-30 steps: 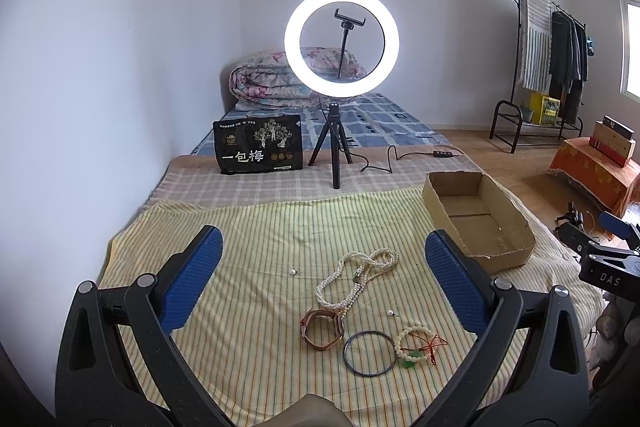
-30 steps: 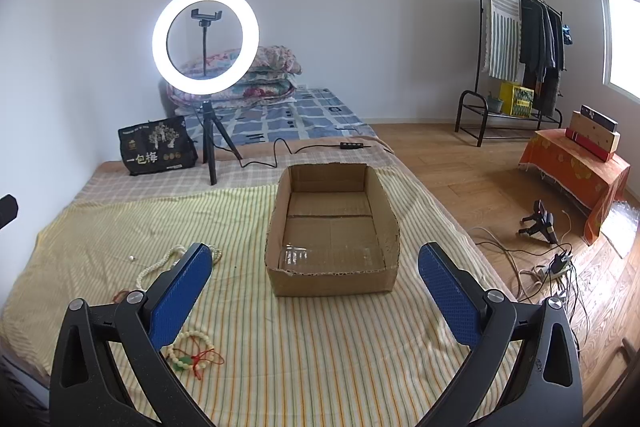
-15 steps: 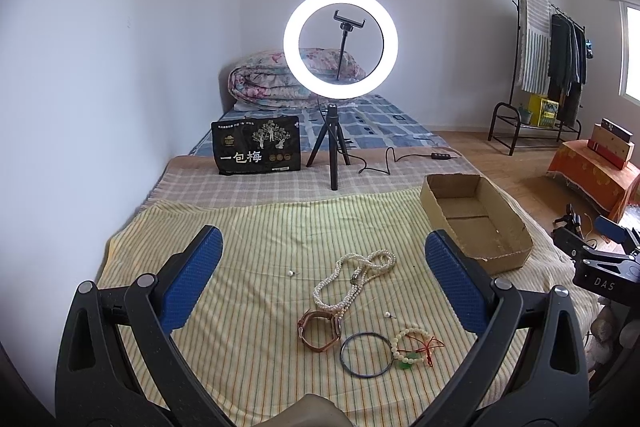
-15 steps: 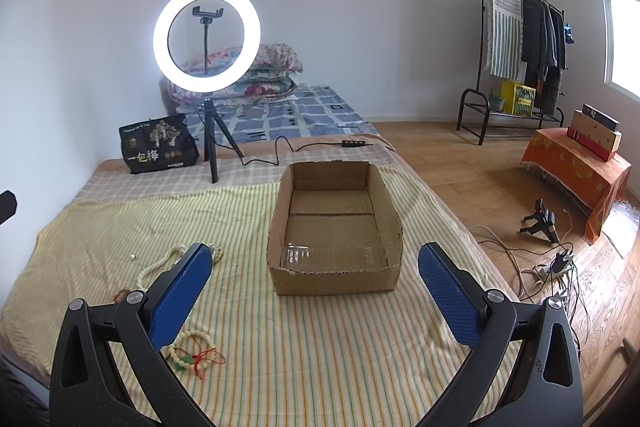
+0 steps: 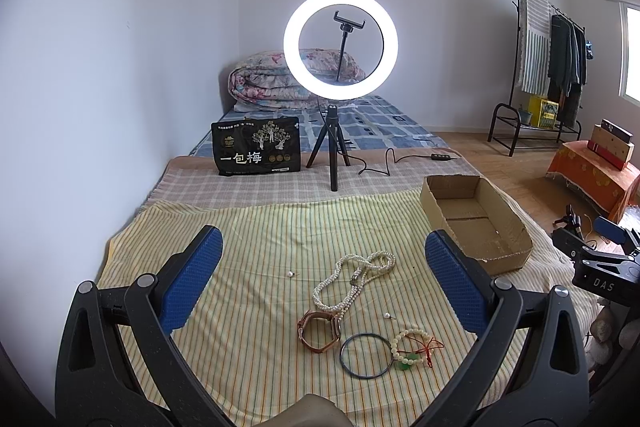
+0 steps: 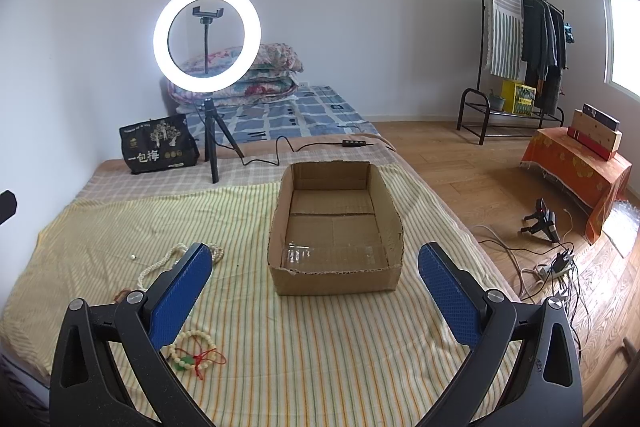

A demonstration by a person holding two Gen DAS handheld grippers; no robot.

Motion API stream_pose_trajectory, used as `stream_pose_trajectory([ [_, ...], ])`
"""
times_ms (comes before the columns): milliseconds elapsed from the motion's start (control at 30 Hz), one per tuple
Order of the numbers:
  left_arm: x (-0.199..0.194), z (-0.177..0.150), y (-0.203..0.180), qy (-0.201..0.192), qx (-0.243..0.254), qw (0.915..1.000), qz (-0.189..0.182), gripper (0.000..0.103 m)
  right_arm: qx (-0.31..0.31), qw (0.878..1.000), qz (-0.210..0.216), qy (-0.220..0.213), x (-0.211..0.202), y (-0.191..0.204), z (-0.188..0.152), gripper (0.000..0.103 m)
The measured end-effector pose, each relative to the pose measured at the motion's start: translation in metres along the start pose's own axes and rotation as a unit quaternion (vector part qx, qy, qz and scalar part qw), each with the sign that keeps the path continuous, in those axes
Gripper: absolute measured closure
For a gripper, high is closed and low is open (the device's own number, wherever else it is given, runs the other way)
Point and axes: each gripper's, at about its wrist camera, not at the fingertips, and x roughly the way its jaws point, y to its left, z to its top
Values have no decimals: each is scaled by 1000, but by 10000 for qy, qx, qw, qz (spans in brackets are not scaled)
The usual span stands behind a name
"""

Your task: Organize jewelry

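Jewelry lies on a yellow striped cloth (image 5: 256, 243): a white pearl necklace (image 5: 352, 279), a brown watch (image 5: 319, 331), a dark bangle (image 5: 365, 355), a bead bracelet with a green stone and red cord (image 5: 412, 347), and two small pearl earrings (image 5: 291, 273). My left gripper (image 5: 320, 283) hangs open above them, empty. An empty cardboard box (image 6: 336, 227) stands on the cloth straight ahead in the right wrist view. My right gripper (image 6: 316, 291) is open in front of the box, with the bead bracelet (image 6: 192, 351) and necklace (image 6: 168, 259) down at its left.
A lit ring light on a tripod (image 5: 340, 43) and a black printed bag (image 5: 256, 145) stand at the back of the bed. A folded quilt (image 5: 276, 79) lies beyond. Wooden floor with cables (image 6: 540, 259), a clothes rack (image 6: 520, 27) and an orange-covered stand (image 6: 576, 163) is to the right.
Both grippers have shifted only slightly. In the left view the jewelry and box sit a little further left and up; in the right view the box looks marginally nearer.
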Motion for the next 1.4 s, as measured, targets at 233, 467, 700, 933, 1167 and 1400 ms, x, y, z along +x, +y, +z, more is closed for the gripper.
stream_pose_trajectory([
  [233, 0, -1, 0, 1, 0, 10000, -2, 0, 2, 10000, 4, 2, 0, -1, 0, 1],
  [467, 0, -3, 0, -6, -7, 10000, 1, 0, 1, 10000, 1, 3, 0, -1, 0, 1],
  [700, 0, -3, 0, -5, -9, 10000, 0, 0, -12, 10000, 27, 20, 2, 3, -1, 1],
  [933, 3, -4, -4, 61, -15, 10000, 8, 0, -28, 10000, 60, 18, 3, 8, -2, 1],
  [1167, 10, -7, 7, 132, -26, 9999, 77, 0, -95, 9999, 94, 64, 4, 7, -3, 1],
  [1400, 23, -8, 28, 255, 53, 9992, 304, 0, -252, 9987, 328, 284, 15, 10, -9, 1],
])
